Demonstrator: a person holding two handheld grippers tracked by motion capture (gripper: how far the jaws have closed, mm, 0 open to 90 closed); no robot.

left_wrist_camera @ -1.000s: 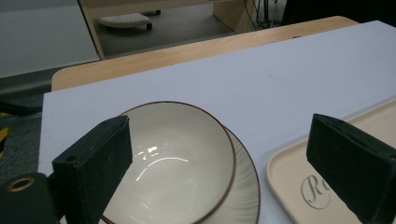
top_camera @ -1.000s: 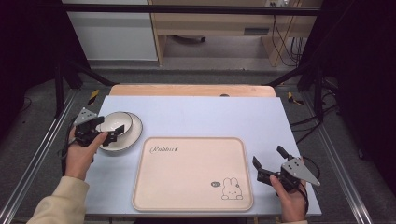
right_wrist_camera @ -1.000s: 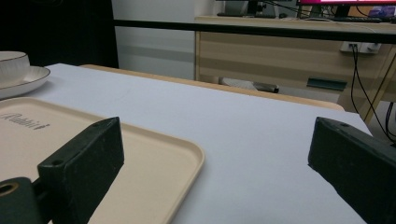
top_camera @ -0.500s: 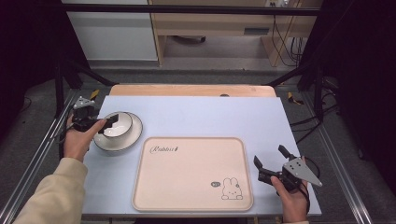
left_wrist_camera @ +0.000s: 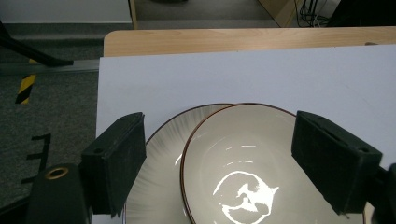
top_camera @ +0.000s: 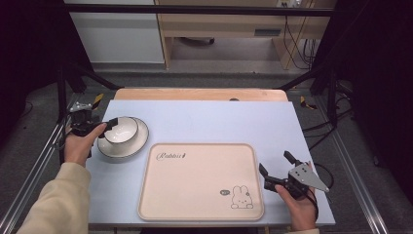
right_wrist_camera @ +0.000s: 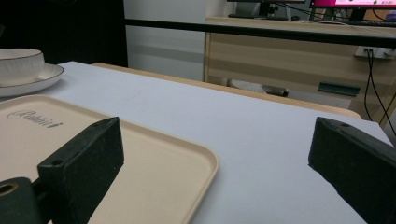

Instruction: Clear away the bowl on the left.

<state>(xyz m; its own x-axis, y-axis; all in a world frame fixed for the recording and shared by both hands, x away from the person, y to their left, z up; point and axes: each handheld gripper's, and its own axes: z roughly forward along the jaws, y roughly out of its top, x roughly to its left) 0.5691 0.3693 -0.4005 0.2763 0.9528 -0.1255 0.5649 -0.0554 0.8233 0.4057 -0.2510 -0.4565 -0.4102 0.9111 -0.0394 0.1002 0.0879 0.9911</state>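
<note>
Cream plastic, nearest to me, is the tray (top_camera: pixel 200 180) with its little rabbit print, lying flat on the pale blue tabletop (top_camera: pixel 219 122); off its right edge the right gripper (top_camera: pixel 275 163) hovers just beside the rim with its jaws standing wide apart and nothing between them, as the right gripper view confirms, tray corner (right_wrist_camera: pixel 140 158) below and bare table ahead. Farther off, at the left edge of the table, sits the white bowl (top_camera: pixel 120 130) with a dark rim, resting in a matching plate (top_camera: pixel 134 146), slightly off-centre toward the plate's far side. The left gripper (top_camera: pixel 108 127) is at that bowl's left rim, and its jaws have just been closing: in the left gripper view the bowl (left_wrist_camera: pixel 252 163) lies low between the two black pads, one pad over the plate (left_wrist_camera: pixel 163 154) on the left and one over the bowl's right side, but neither pad seems to press on china yet, so I'd call them apart still. My worry is the grip: glazed rim, narrow pads, and the left pad seems lined up nearer the plate than the bowl wall; if the jaws shut like that they might catch both pieces, or pinch the rim so shallowly that the bowl slips and clatters back, perhaps dragging the plate toward the table edge, which is close by on that side
</note>
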